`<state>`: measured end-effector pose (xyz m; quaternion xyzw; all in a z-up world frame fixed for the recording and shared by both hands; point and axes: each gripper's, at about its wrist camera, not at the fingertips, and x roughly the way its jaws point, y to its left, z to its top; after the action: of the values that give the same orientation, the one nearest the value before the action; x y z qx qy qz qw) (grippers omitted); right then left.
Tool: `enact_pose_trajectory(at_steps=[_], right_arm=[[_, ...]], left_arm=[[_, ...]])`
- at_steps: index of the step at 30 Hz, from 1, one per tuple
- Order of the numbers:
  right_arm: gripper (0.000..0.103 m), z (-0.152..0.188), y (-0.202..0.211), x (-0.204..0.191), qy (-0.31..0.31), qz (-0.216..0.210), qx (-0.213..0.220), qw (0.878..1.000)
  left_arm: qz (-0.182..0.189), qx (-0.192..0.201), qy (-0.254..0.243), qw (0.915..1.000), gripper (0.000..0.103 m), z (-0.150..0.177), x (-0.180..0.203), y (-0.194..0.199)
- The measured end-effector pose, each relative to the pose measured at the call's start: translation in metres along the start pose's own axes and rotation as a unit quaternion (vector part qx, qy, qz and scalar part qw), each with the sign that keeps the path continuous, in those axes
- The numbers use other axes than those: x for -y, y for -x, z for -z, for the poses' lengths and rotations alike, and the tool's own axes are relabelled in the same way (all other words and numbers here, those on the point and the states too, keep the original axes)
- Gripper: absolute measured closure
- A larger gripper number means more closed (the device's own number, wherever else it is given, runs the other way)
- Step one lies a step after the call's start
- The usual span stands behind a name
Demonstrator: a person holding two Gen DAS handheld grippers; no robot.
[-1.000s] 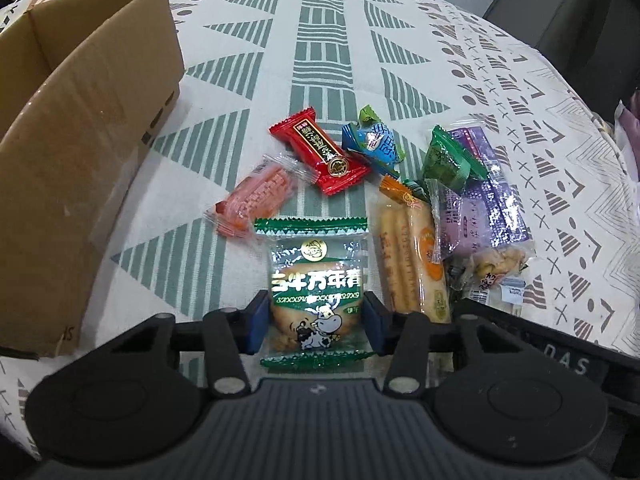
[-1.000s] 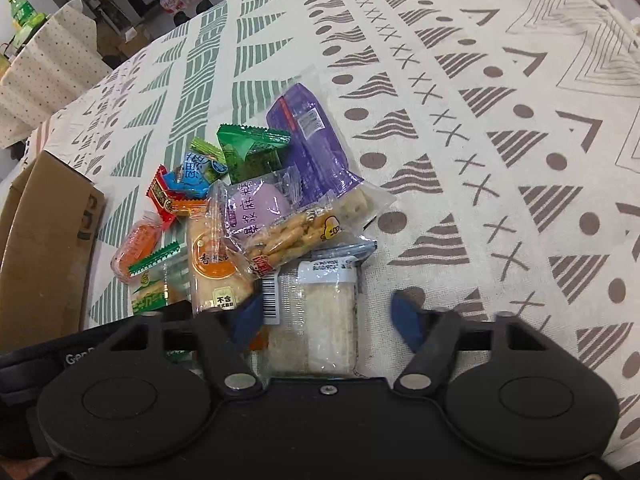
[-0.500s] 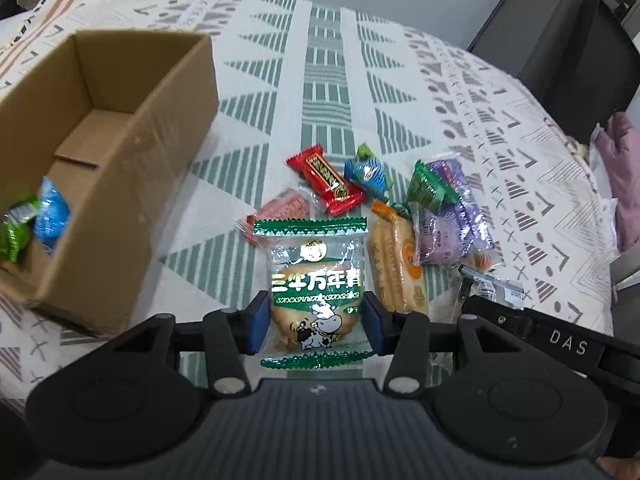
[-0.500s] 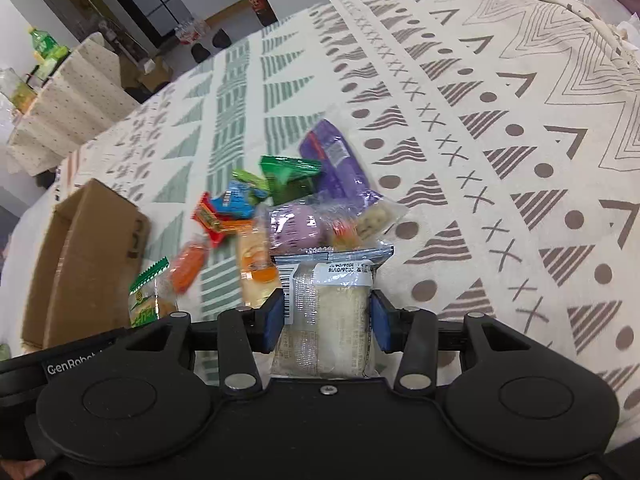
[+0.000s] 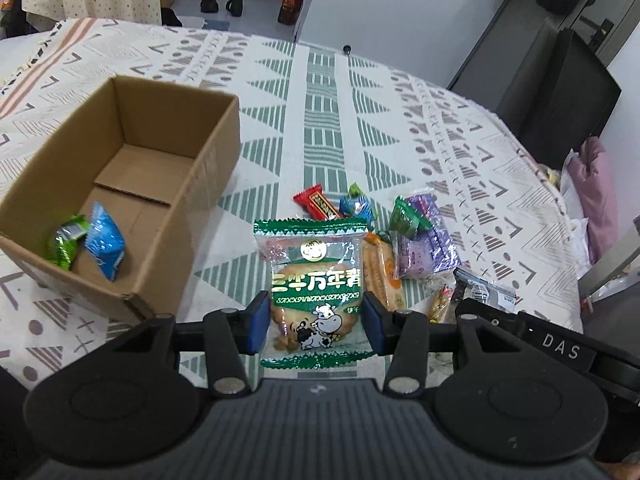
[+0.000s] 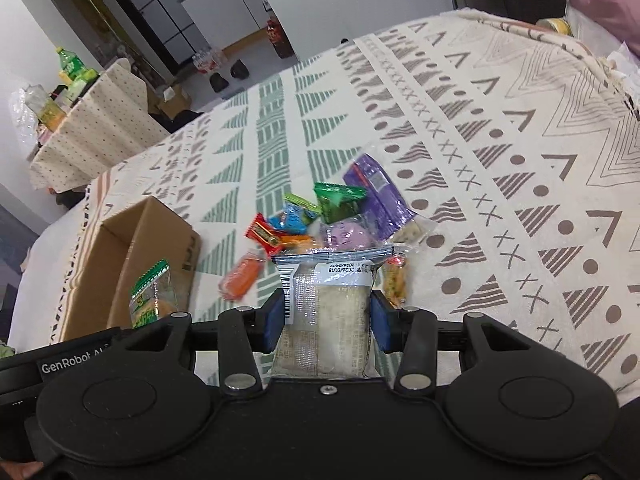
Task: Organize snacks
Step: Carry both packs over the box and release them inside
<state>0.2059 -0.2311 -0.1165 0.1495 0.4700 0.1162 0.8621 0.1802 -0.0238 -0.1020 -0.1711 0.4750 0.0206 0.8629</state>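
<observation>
My left gripper [image 5: 314, 326] is shut on a green-edged biscuit packet [image 5: 314, 280] with a cow picture, held above the cloth. That packet also shows at the left in the right wrist view [image 6: 150, 298]. My right gripper [image 6: 326, 320] is shut on a clear packet of a pale rice snack [image 6: 326, 312], lifted off the table. An open cardboard box [image 5: 200, 184] stands to the left; a green sweet [image 5: 66, 242] and a blue sweet [image 5: 105, 246] lie inside. A heap of loose snacks [image 5: 416, 236] lies on the cloth beyond both grippers.
The heap holds a red bar [image 6: 264, 236], an orange-pink packet [image 6: 242, 276], a blue sweet [image 6: 290, 220], a green packet [image 6: 338, 198] and a purple packet [image 6: 376, 196]. The patterned tablecloth [image 6: 500, 160] stretches right. A dark chair [image 5: 560, 88] stands past the table edge.
Both grippers have risen from the table with their packets. The right gripper shut on the rice snack packet. The box interior with two sweets has come into view.
</observation>
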Motion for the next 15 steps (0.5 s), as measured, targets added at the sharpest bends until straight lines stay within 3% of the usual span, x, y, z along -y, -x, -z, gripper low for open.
enact_pose_trajectory(at_steps=[15], right_arm=[[0.06, 0.001, 0.029, -0.04, 0.015, -0.034, 0.028, 0.999]], left_arm=[[0.003, 0.044, 0.004, 0.999, 0.056, -0.008, -0.02, 0.055]])
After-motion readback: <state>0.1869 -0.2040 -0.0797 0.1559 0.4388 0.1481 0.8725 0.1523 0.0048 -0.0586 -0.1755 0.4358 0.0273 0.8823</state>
